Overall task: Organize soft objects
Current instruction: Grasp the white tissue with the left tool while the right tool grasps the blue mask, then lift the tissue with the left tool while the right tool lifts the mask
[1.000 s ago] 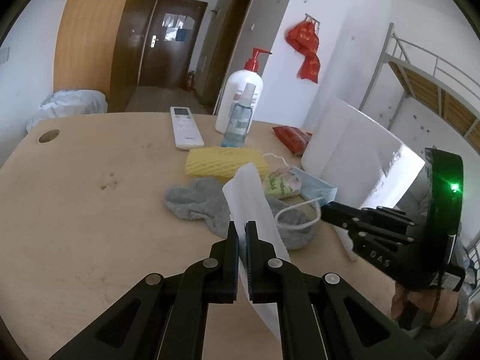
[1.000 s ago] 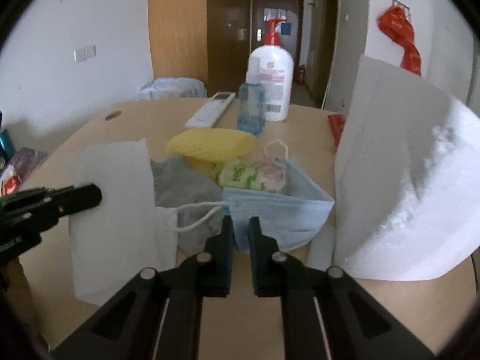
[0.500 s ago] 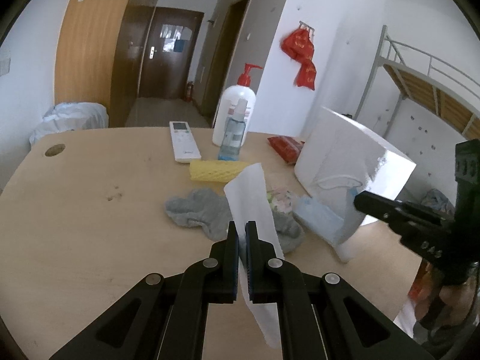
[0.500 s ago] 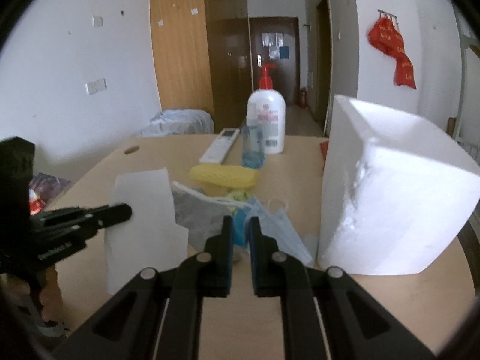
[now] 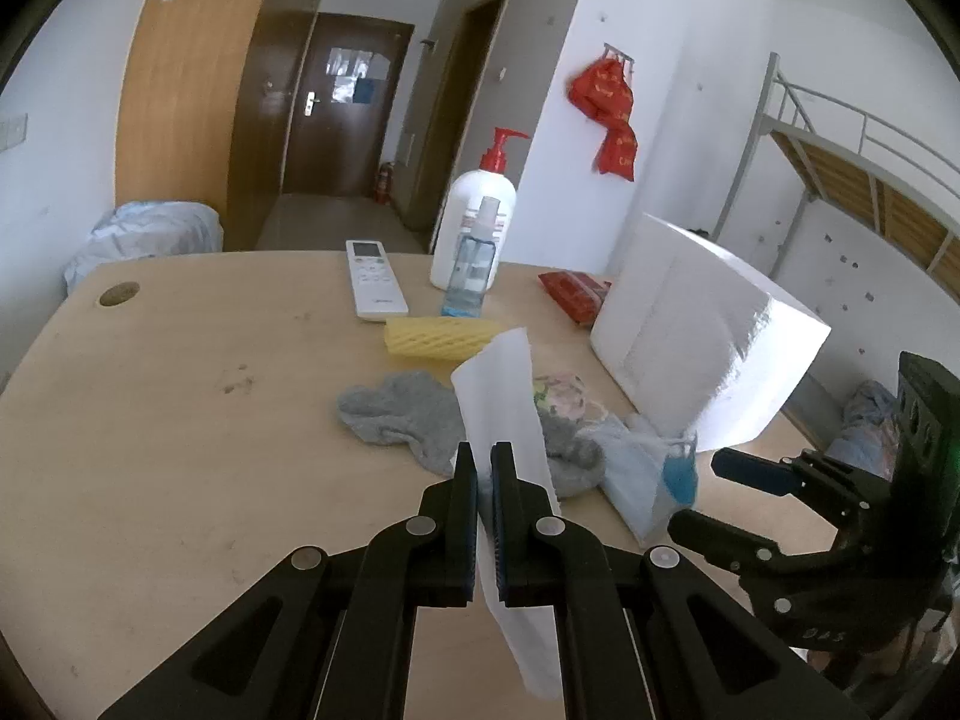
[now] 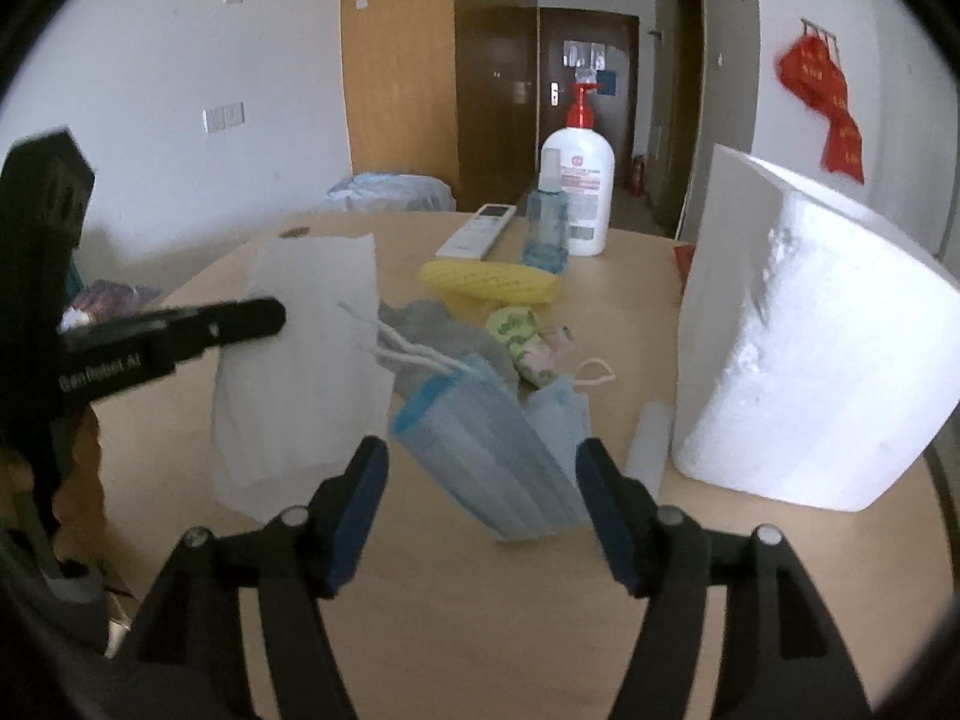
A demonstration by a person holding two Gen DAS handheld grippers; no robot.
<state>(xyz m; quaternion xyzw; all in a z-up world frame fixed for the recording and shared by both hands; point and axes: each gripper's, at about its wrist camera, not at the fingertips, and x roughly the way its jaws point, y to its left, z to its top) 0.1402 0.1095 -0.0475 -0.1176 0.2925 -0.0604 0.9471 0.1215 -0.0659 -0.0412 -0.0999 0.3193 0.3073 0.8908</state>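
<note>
We hold the tissue (image 5: 510, 420) clamped in left tongs (image 5: 485, 462), frame center. Right tongs (image 6: 480, 468) spread apart, face mask (image 6: 498, 444) lying between them on the table (image 6: 480, 600), long axis running up-left.

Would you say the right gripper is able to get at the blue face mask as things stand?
Probably yes. The right gripper is open, and the blue face mask lies on the table between its fingers with nothing in front. The white foam box stands clear to the side.
</note>
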